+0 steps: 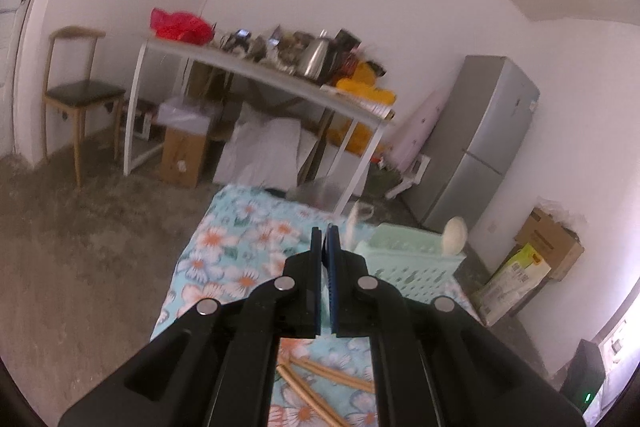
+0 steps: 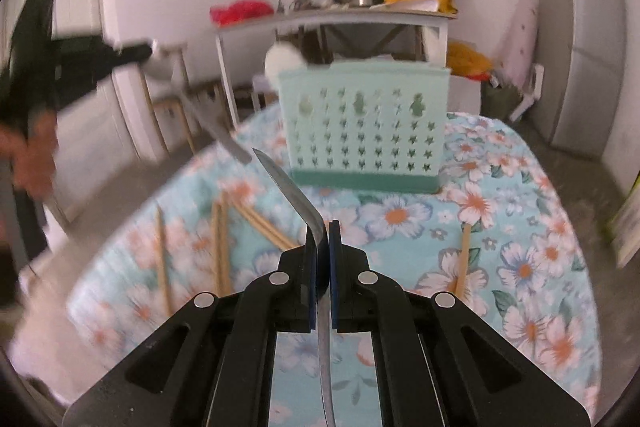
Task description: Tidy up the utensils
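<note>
Floral cloth covered the table (image 2: pixel 500 211), where wooden chopsticks (image 2: pixel 256 223) lay scattered at lower left. Right tongs (image 2: pixel 322 239) were clenched on a metal utensil (image 2: pixel 292 195), its flat end reaching up toward the mint-green utensil basket (image 2: pixel 362 123) at frame centre. Left tongs (image 1: pixel 325 247) were pinched tight on a blurred, slender utensil (image 1: pixel 352 227) near the basket's rim. Judged from here, each piece should be tipped upright over a compartment before being let go.

Counts: 1 mint basket (image 2: pixel 362 125); 1 white spoon (image 2: pixel 285 63) in it; 2 metal utensils, 1 per tool (image 2: pixel 323 231); approx 6 wooden chopsticks (image 2: pixel 162 259) on worktop (image 2: pixel 520 211), blur, count unsure.
</note>
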The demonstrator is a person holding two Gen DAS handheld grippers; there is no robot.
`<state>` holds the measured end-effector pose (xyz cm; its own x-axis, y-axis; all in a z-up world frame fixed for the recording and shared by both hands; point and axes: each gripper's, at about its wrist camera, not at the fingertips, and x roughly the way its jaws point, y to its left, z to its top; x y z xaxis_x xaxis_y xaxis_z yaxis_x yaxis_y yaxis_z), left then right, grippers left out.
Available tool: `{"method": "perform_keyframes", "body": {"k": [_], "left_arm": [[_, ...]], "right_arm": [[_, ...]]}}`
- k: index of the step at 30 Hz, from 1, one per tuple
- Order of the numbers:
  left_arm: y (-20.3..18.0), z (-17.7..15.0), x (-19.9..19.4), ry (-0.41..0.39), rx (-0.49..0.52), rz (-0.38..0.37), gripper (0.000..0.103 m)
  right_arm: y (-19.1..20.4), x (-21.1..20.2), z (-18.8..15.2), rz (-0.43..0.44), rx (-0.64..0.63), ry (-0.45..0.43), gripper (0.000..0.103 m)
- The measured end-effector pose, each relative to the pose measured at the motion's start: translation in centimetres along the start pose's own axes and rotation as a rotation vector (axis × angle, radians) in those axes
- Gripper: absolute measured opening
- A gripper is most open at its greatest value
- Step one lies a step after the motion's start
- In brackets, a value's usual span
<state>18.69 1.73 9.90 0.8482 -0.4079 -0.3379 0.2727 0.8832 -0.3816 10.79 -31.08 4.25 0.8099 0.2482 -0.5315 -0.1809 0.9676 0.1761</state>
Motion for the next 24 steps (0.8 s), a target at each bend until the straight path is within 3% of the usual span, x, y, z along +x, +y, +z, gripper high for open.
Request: {"method": "perform_keyframes", "body": {"k": [8,16,20,24], "left_arm": [[-3.2,3.0,-3.3,-0.112,0.056,-0.076,0.002],[-6.2,7.0,-3.3,-0.253,0.143,-0.075,0.002],[-7.4,7.6,-0.6,-0.247,0.202,-0.031,0.001],[-8.5,6.6,3.7,-0.19,0.282,0.031,0.001]], "right_arm": [[-3.5,-2.5,2.5,0.173,0.203,-0.108,0.003],[-5.5,-4.1,3.8,0.236,0.287,-0.178,0.003],[-6.2,-4.2,4.0,0.252,0.308,-0.191,0.003],[-6.4,-4.2,4.1,0.245,0.306,-0.193,0.003]]}}
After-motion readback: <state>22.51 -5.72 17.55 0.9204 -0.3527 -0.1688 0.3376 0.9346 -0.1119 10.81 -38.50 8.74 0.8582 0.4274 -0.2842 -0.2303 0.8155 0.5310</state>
